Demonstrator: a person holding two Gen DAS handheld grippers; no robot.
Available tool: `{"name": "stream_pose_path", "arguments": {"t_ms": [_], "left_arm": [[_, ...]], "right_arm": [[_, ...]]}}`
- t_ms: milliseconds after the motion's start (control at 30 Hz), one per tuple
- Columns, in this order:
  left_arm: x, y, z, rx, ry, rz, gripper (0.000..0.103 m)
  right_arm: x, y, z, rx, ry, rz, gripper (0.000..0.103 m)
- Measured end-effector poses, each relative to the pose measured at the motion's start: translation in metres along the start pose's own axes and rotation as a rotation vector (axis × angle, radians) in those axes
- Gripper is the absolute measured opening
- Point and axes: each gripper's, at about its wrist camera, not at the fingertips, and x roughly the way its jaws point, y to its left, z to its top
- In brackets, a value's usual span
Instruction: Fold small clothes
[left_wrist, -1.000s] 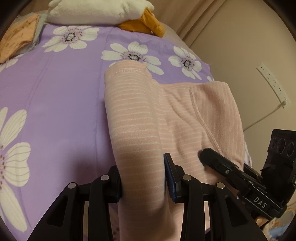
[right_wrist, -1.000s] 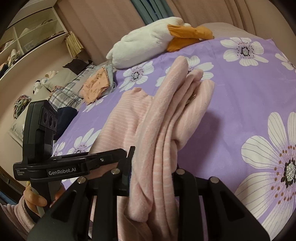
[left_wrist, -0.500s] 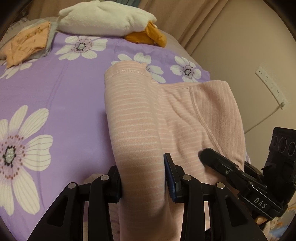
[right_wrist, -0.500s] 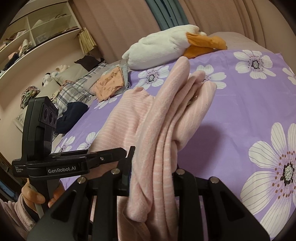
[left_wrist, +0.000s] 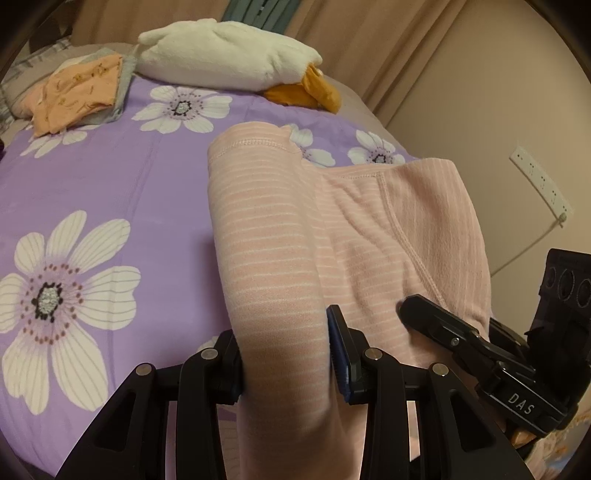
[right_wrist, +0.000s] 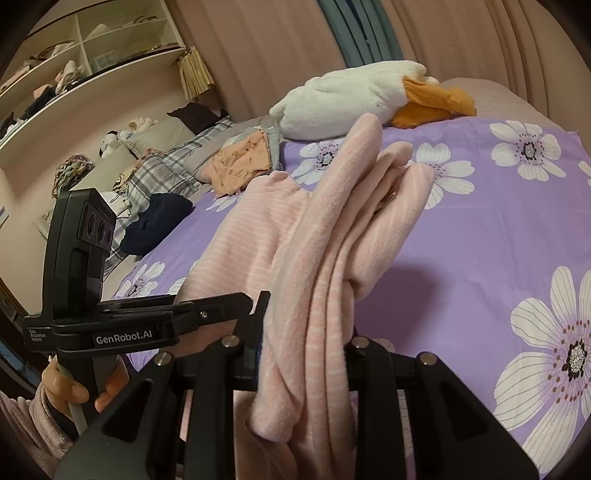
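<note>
Both hand-held grippers are clamped on the pink striped garment (left_wrist: 280, 236): the left hand-held gripper (left_wrist: 286, 354) pinches a smooth folded band of it, while the right hand-held gripper (right_wrist: 303, 354) bites a thick bunch of several layers. The cloth hangs lifted between the two, w/ its far hem draped toward the middle of the bed (left_wrist: 110, 184), over the purple flowered cover. Main risk, as judged: the right grip holds a wad, not one clean edge, so layers could slip out unevenly & the fold would land crooked or lumpy. The bunch also looks twisted, so laying it down as is would likely trap creases. The two tools sit close together; the other gripper's body shows at the side of each view, so a clash or a pinch of slack cloth between them is possible if they converge more. Around: a white plush duck (left_wrist: 225, 55) w/ orange feet lies at the bed's far edge, an orange printed garment (left_wrist: 77, 92) on grey cloth near the far left corner, a navy item (right_wrist: 159, 221) & plaid fabric (right_wrist: 159, 173) beyond the left edge. None lies in the drop area; the near middle of the bed looks free for laying down.
</note>
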Motion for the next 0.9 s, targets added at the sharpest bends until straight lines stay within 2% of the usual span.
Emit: {"name": "stream_pose_path", "arguments": {"t_ms": [900], "left_arm": [[-0.009, 0.033, 0.008, -0.045, -0.042, 0.019, 0.036]], "right_arm": [[0.031, 0.022, 0.015, -0.086, 0.043, 0.003, 0.025]]}}
